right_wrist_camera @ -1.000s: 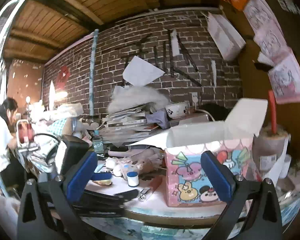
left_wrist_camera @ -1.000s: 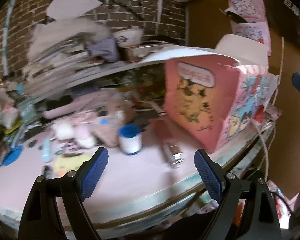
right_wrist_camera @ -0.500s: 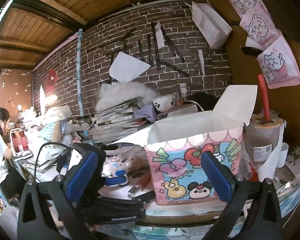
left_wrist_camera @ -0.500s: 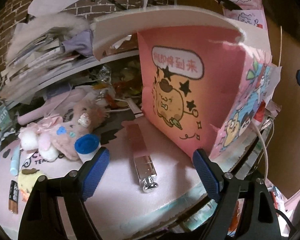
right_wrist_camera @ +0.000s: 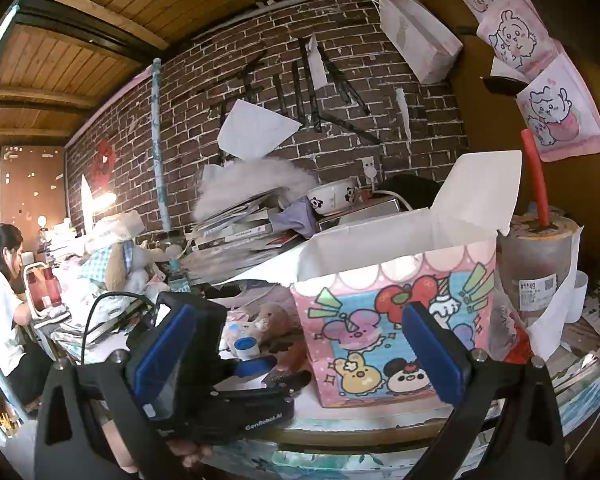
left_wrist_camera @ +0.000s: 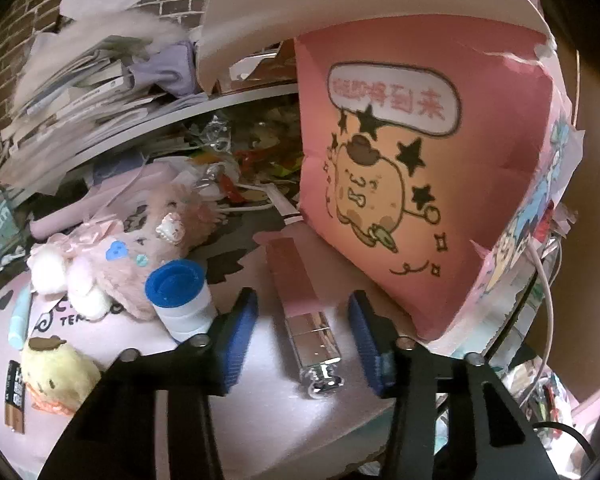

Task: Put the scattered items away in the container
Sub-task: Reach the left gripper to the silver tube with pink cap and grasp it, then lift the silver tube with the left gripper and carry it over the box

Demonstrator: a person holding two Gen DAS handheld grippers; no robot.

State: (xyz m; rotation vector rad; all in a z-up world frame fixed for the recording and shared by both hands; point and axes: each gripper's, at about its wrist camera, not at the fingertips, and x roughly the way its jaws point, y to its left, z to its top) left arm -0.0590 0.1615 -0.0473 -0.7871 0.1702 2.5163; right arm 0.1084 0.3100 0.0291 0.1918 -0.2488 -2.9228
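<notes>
On the far left of the pink tabletop (left_wrist_camera: 100,432) lay a battery (left_wrist_camera: 14,398), with a yellow plush toy (left_wrist_camera: 56,376) touching it on the right. Beyond them a pale blue tube (left_wrist_camera: 20,318) lay near a pink plush toy (left_wrist_camera: 112,264). A white bottle with a blue cap (left_wrist_camera: 182,300) stood upright against that toy, just beside the left finger (left_wrist_camera: 238,336) of the left tool (left_wrist_camera: 303,340). The left tool was held wide, its blue pads on either side of a lipstick tube (left_wrist_camera: 305,312) without touching it. The tube lay flat, its silver end nearest the camera and its pink end pointing away. Just right of it stood the pink cartoon box (left_wrist_camera: 423,184), upright, its white flap open overhead; its side wall crowded the right finger. A white cable (left_wrist_camera: 547,300) hung past the box's near right corner. Behind everything, a shelf piled with books and papers (left_wrist_camera: 80,92) closed off the far side.

In the right wrist view, the right tool (right_wrist_camera: 300,352) hung wide and empty in front of the tabletop edge, with the left tool's black body low on the left and the box between its pads further back. Right of the box stood a drink cup with a red straw (right_wrist_camera: 539,264). A seated person (right_wrist_camera: 4,300) was at the far left.
</notes>
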